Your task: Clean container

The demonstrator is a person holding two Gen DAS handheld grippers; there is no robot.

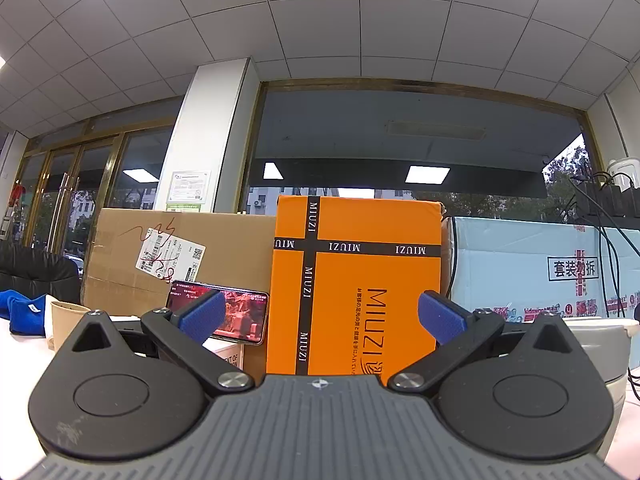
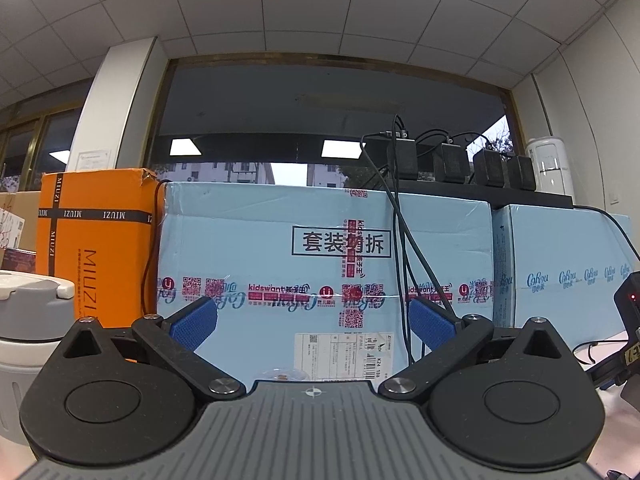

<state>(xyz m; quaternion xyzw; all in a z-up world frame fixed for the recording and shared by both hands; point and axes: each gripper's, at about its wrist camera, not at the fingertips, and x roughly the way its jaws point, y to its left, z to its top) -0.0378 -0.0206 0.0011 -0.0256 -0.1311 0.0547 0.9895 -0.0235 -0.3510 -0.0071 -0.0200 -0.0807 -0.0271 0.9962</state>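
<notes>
Grey-and-white plastic, lidded, the container [image 2: 28, 320] stands on the counter [image 2: 616, 408] just left of the right gripper [image 2: 312, 322], whose fingers [image 2: 192, 326] gape wide and empty. It shows right of the left gripper [image 1: 322, 318] too, also spread with nothing held. It looks rigid, light, rather slick; the rim or lid tab seems the safest hold.

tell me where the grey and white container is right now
The container stands at the right wrist view's left edge, before the orange box; in the left view it's far right.
</notes>
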